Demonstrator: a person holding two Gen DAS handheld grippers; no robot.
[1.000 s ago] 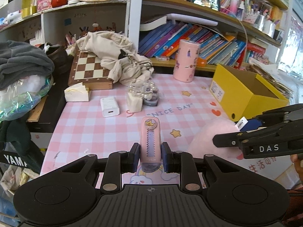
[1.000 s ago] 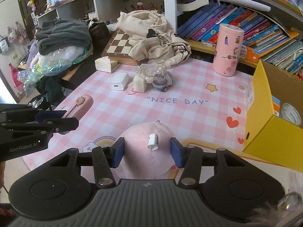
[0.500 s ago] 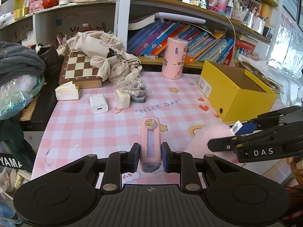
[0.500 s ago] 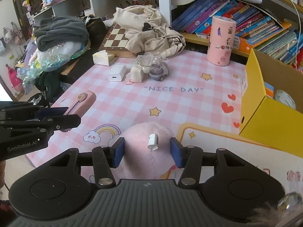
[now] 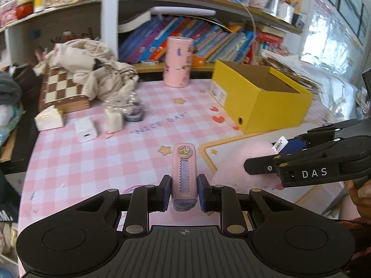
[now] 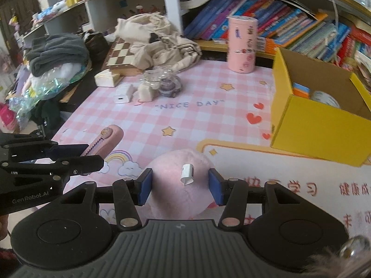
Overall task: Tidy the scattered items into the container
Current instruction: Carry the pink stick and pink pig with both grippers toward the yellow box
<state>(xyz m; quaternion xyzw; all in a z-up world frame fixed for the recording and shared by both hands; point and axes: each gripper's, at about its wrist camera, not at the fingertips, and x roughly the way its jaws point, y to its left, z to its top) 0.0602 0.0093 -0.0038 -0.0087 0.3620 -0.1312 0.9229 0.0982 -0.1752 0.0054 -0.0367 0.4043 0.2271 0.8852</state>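
My left gripper [image 5: 184,191] is shut on a pink correction-tape case [image 5: 184,169] and holds it above the pink checked mat; the case also shows in the right wrist view [image 6: 104,140]. My right gripper [image 6: 180,185] is shut on a round pink plush toy [image 6: 178,185] with a white tag, also visible in the left wrist view [image 5: 241,155]. The open yellow box [image 6: 310,127] stands to the right, with a tape roll and a coloured item inside; in the left wrist view it [image 5: 262,102] is ahead and to the right.
On the mat lie a white charger [image 5: 85,129], a small white block [image 5: 113,120], a bead bracelet on a dark dish [image 5: 132,108] and a white packet [image 5: 48,120]. A pink cylinder [image 5: 178,62], chessboard [image 5: 62,92] and cloth heap stand at the back.
Both grippers have moved back and to the right with their loads; the yellow box now appears nearer the middle of the left wrist view and larger in the right wrist view.
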